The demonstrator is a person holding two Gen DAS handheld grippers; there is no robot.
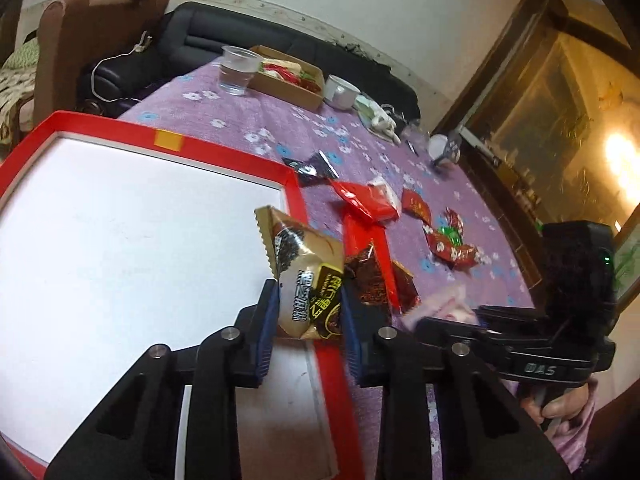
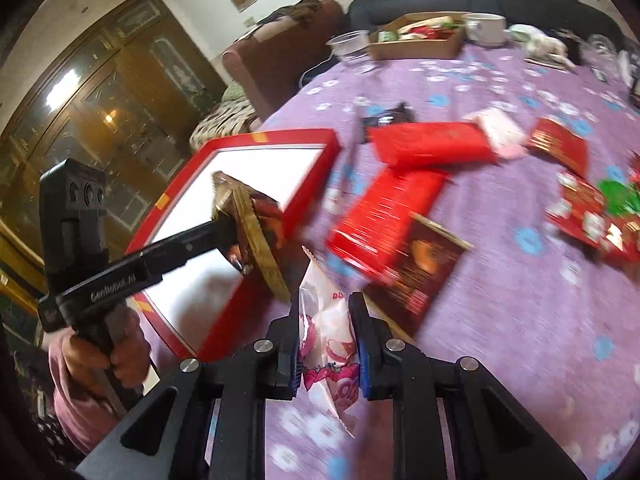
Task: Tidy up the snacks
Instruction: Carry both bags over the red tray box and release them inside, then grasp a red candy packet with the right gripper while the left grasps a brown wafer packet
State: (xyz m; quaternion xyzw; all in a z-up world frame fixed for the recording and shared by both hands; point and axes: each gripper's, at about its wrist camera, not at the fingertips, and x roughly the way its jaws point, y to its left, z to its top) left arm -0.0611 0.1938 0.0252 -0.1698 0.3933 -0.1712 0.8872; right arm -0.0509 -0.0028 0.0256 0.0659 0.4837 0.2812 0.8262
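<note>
Red-rimmed tray (image 1: 294,184) lies at 9 o'clock of the loose snacks. Left gripper (image 1: 308,308) clamps a gold-and-black snack packet (image 1: 304,264) over its corner; right gripper (image 2: 326,340) pinches a pink-and-white candy packet (image 2: 328,332) — carry both well inside the rim before releasing.

Both wrist views look steeply down (close) sharing the red tray (image 1: 294,190).

Dim indoor light, lamp glare, motion blur, fisheye-warped edges
</note>
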